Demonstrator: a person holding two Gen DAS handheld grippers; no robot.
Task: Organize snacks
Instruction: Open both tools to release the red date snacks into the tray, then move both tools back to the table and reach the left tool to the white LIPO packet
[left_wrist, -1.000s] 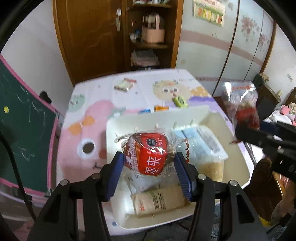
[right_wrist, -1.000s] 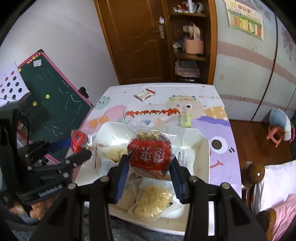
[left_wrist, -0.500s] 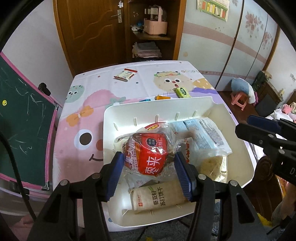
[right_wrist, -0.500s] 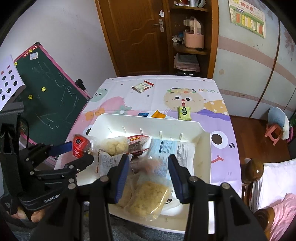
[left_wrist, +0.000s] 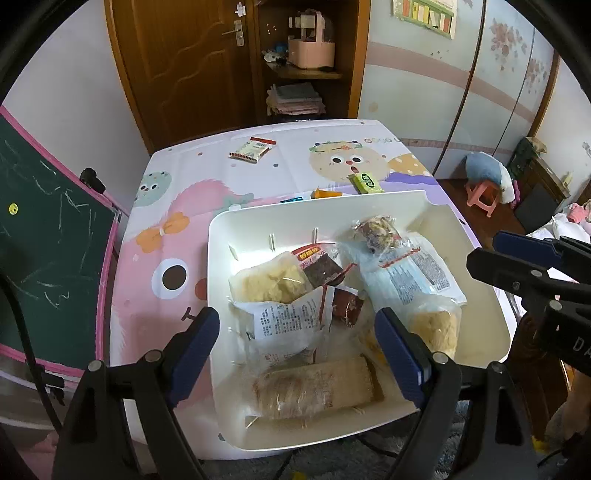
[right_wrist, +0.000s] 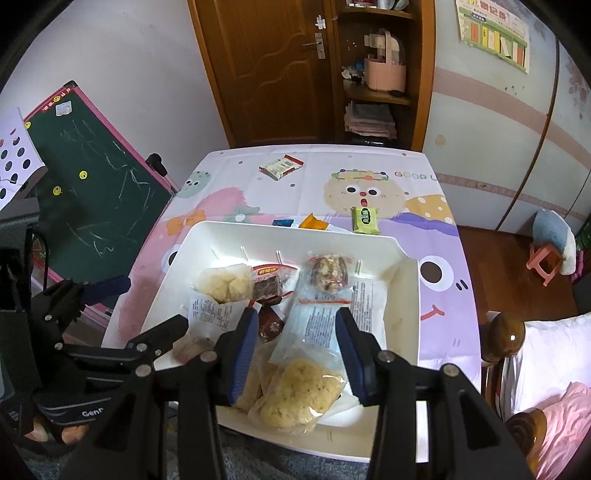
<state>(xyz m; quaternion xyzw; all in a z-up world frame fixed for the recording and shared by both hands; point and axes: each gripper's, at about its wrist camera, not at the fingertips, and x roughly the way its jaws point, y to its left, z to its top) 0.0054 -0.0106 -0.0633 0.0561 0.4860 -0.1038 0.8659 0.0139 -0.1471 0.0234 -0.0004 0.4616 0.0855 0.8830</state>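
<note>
A white bin (left_wrist: 221, 258) (right_wrist: 295, 229) on the cartoon tablecloth holds several snack packets. My left gripper (left_wrist: 297, 350) hovers over its near left part with jaws opening. Nothing touches the pads; a white-backed, red-trimmed packet (left_wrist: 288, 321) lies below them beside a cracker roll (left_wrist: 314, 387). My right gripper (right_wrist: 297, 354) stands open above a clear packet with printed backing (right_wrist: 317, 325) and a yellow crisp bag (right_wrist: 299, 395), gripping nothing. Each gripper shows in the other's view: the right gripper (left_wrist: 484, 247) at the right edge, the left gripper (right_wrist: 144, 306) at the left.
Loose snacks lie on the table beyond the bin: a green packet (left_wrist: 365, 182), an orange one (left_wrist: 325, 192), a blue one (left_wrist: 291, 199) and a red-white packet (left_wrist: 253, 147). A green chalkboard (right_wrist: 92, 199) leans at the left. A bedpost (right_wrist: 506, 336) stands at the right.
My right gripper let go of its red packet first and it dropped into the bin. My left gripper's jaws then spread and its red packet dropped too, white back up.
</note>
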